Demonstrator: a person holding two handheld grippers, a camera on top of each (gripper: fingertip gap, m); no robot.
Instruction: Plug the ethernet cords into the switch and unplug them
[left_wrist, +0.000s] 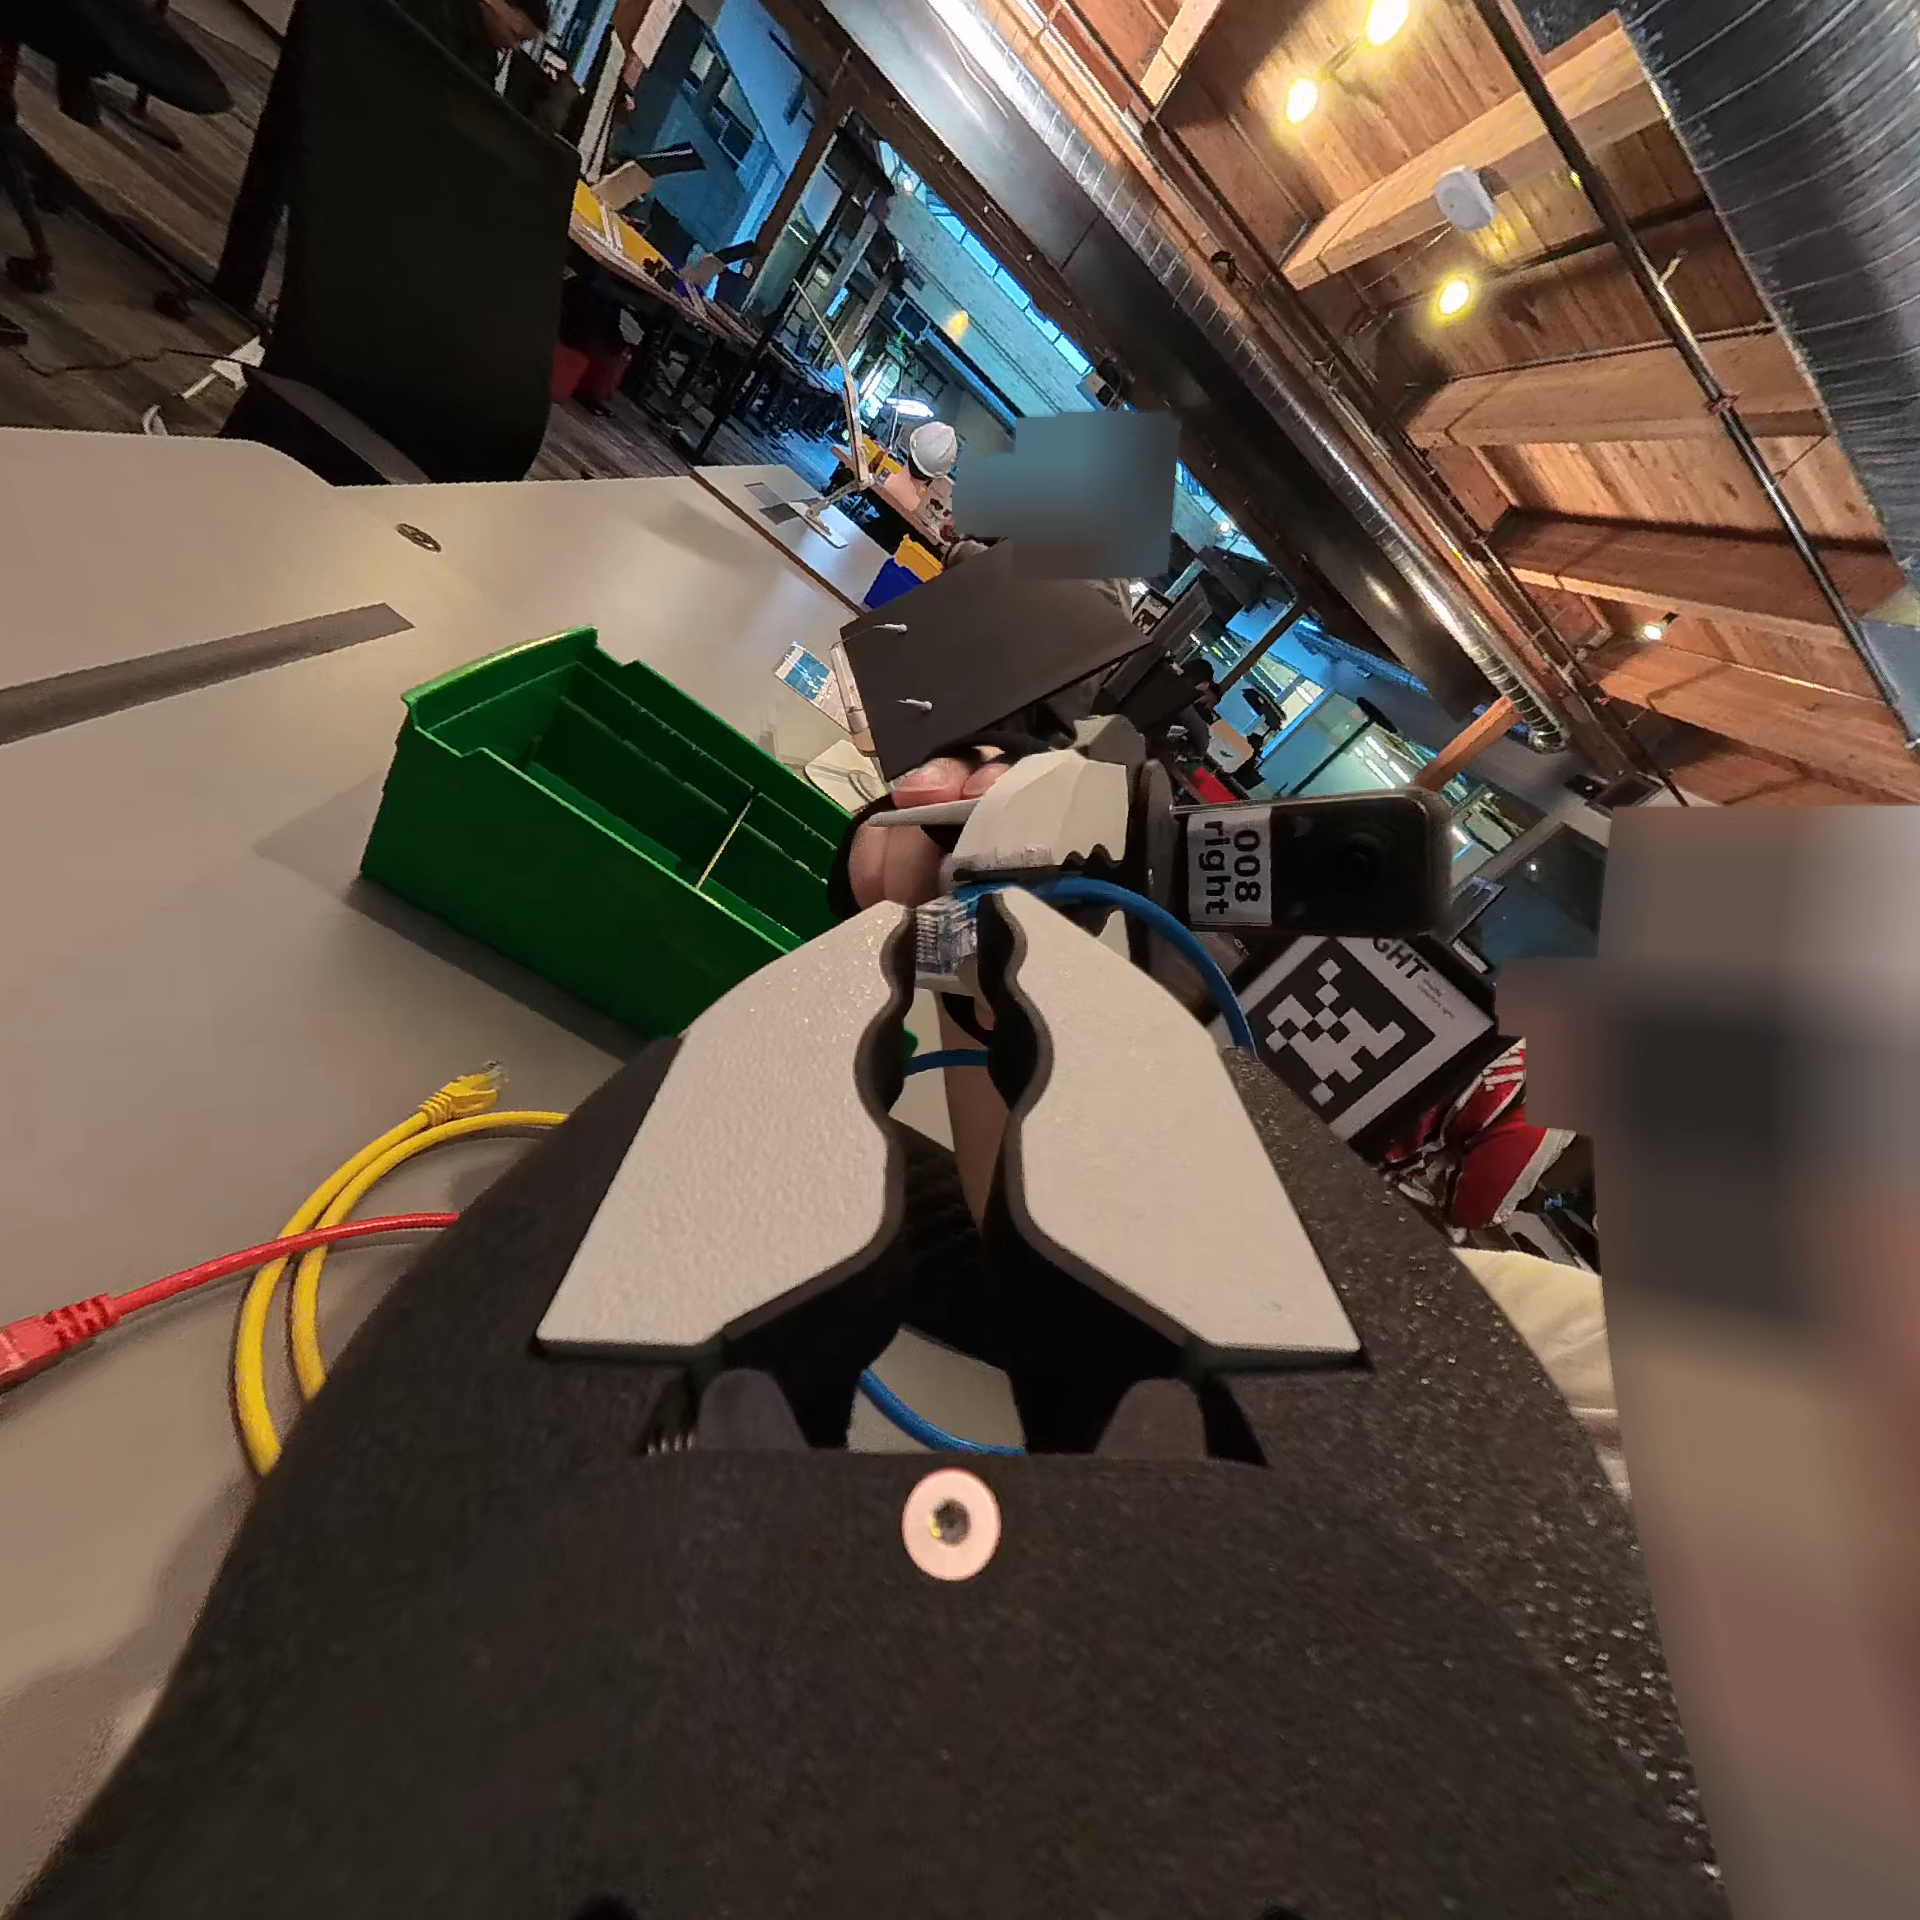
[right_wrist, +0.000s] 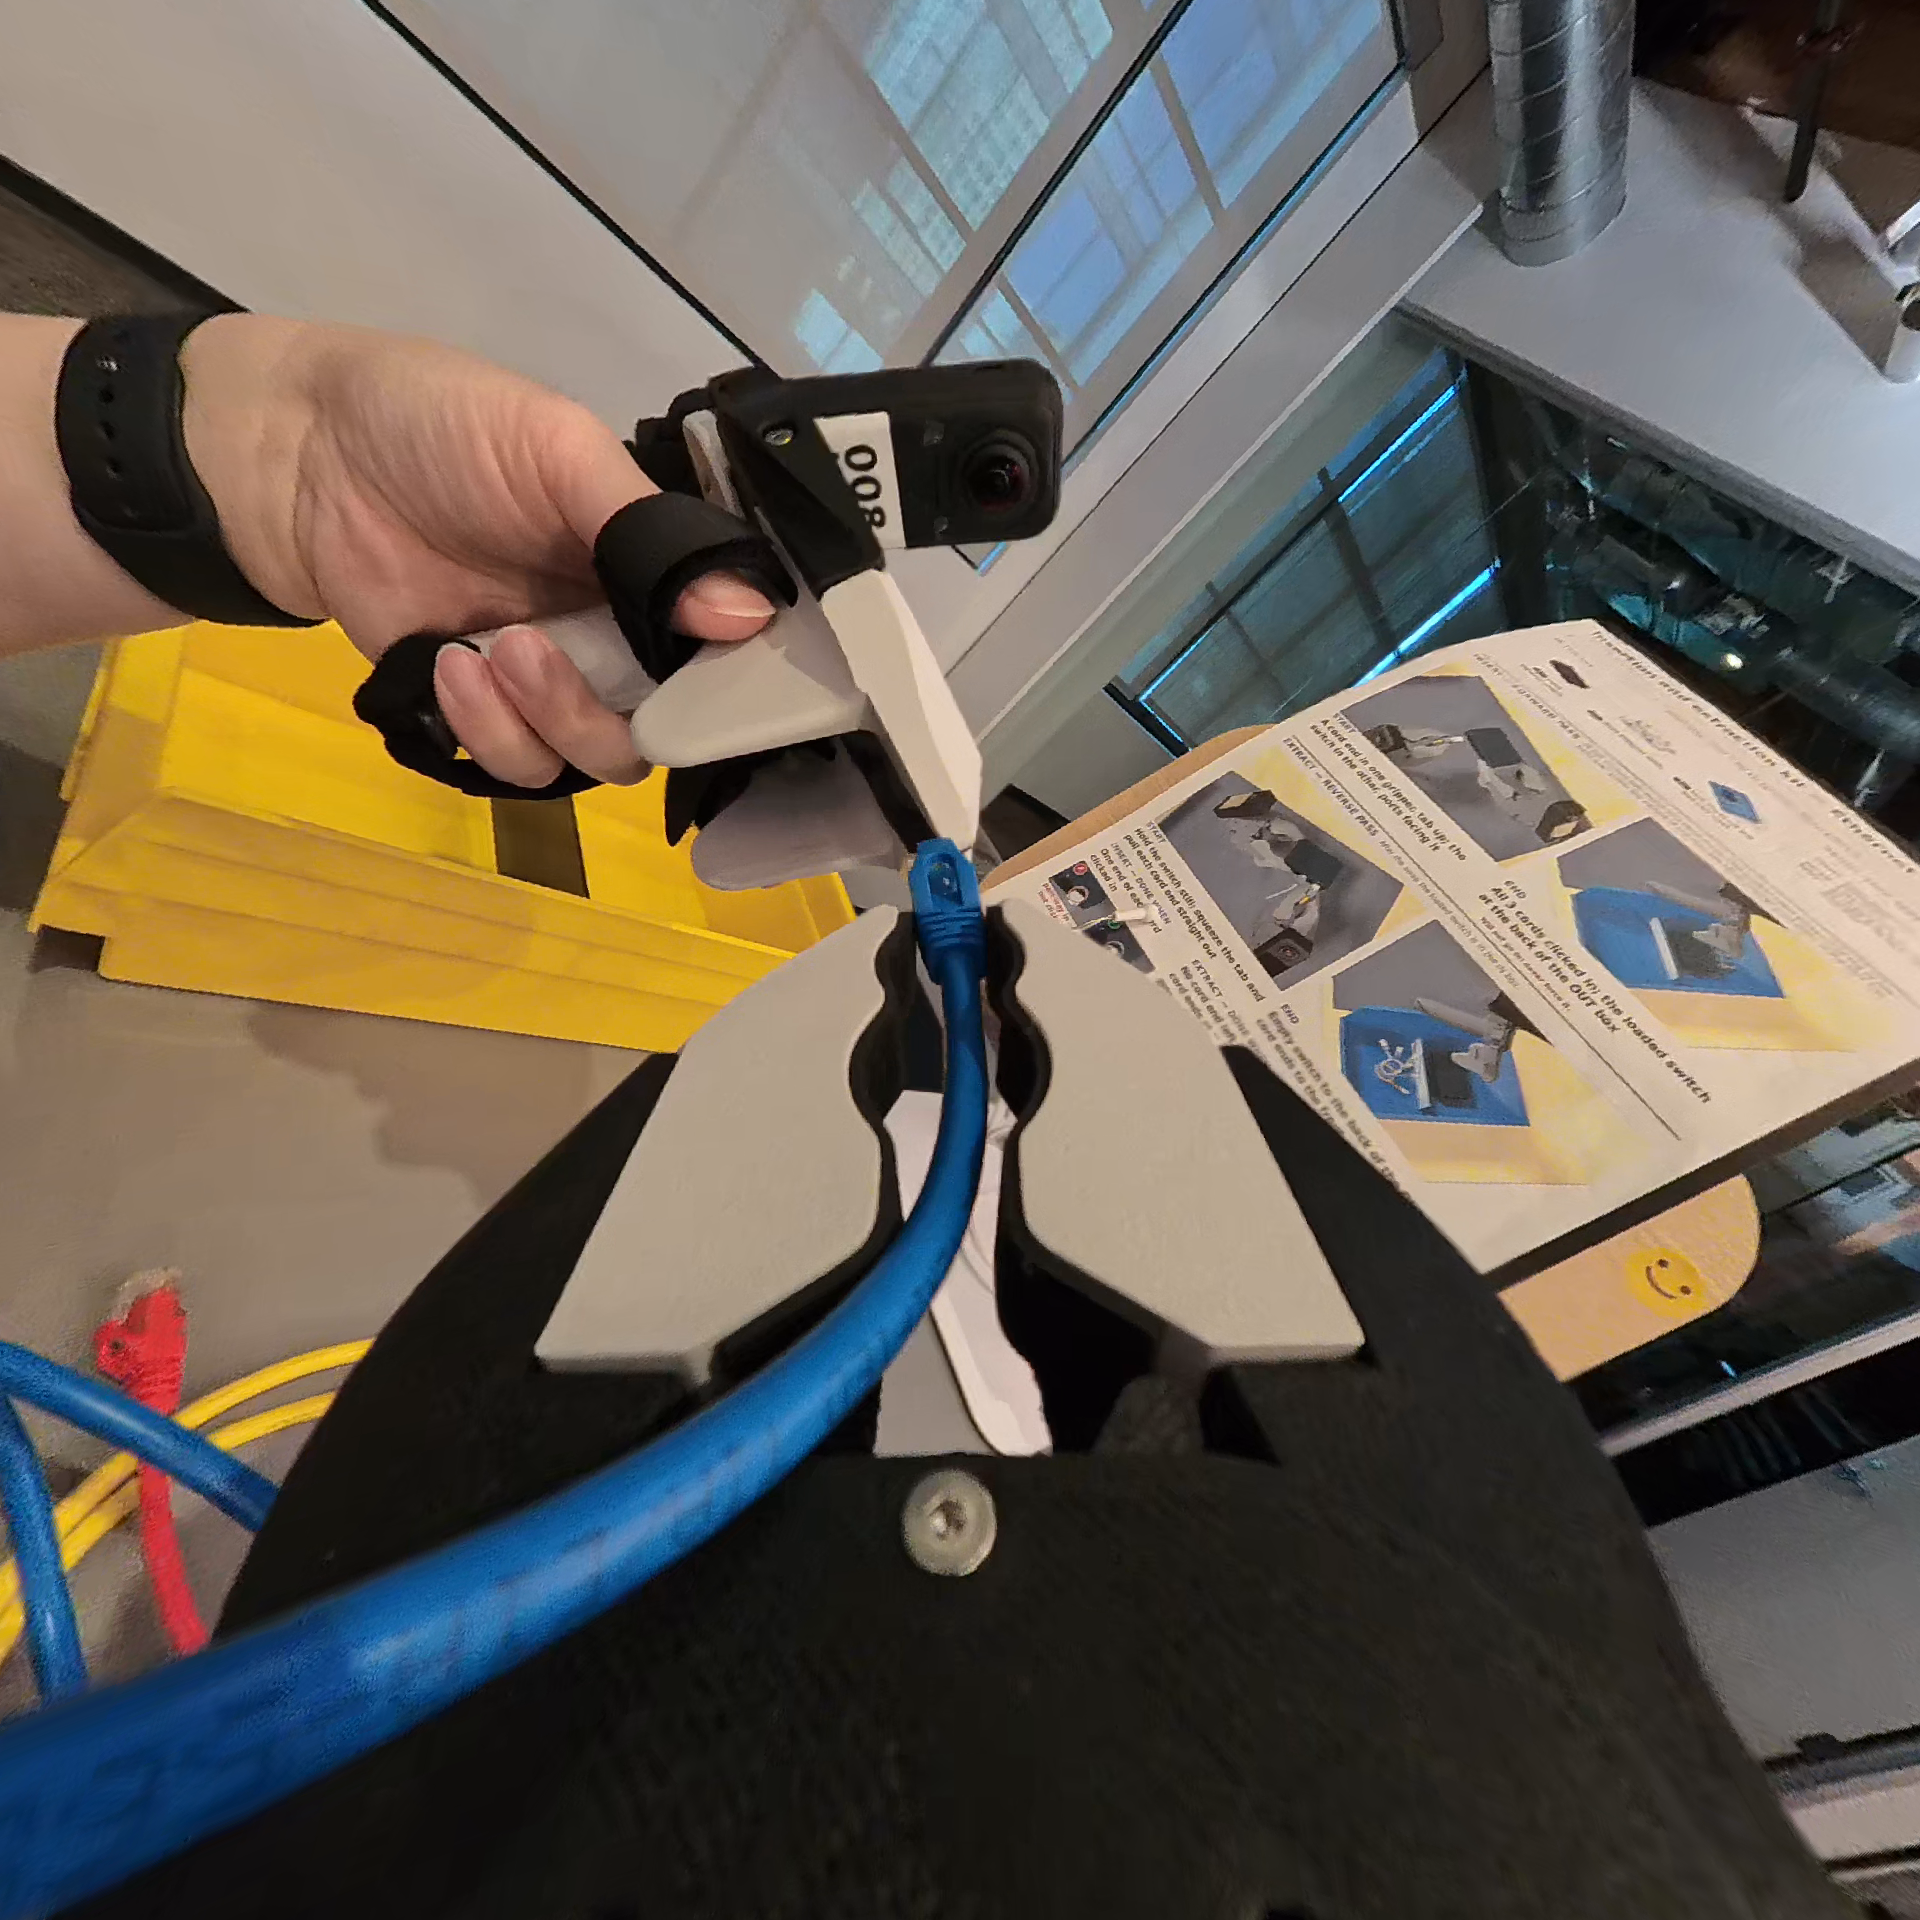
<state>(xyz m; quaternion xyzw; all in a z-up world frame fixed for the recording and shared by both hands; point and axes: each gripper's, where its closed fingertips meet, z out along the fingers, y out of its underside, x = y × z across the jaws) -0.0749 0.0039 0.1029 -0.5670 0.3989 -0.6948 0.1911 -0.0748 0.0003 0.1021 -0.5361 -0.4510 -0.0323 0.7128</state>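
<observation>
My left gripper is shut on the clear plug at the end of a blue ethernet cord, held up above the table. My right gripper is shut on the same cord's blue boot just behind the plug. The cord runs back between its fingers and down to the left. The two grippers meet tip to tip. The right gripper shows beyond the plug in the left wrist view, and the left gripper shows beyond the boot in the right wrist view. No switch is in view.
A green bin stands on the grey table, with a yellow cord and a red cord lying near it. A yellow bin and a clipboard with a picture sheet flank the grippers. More cord loops lie at lower left.
</observation>
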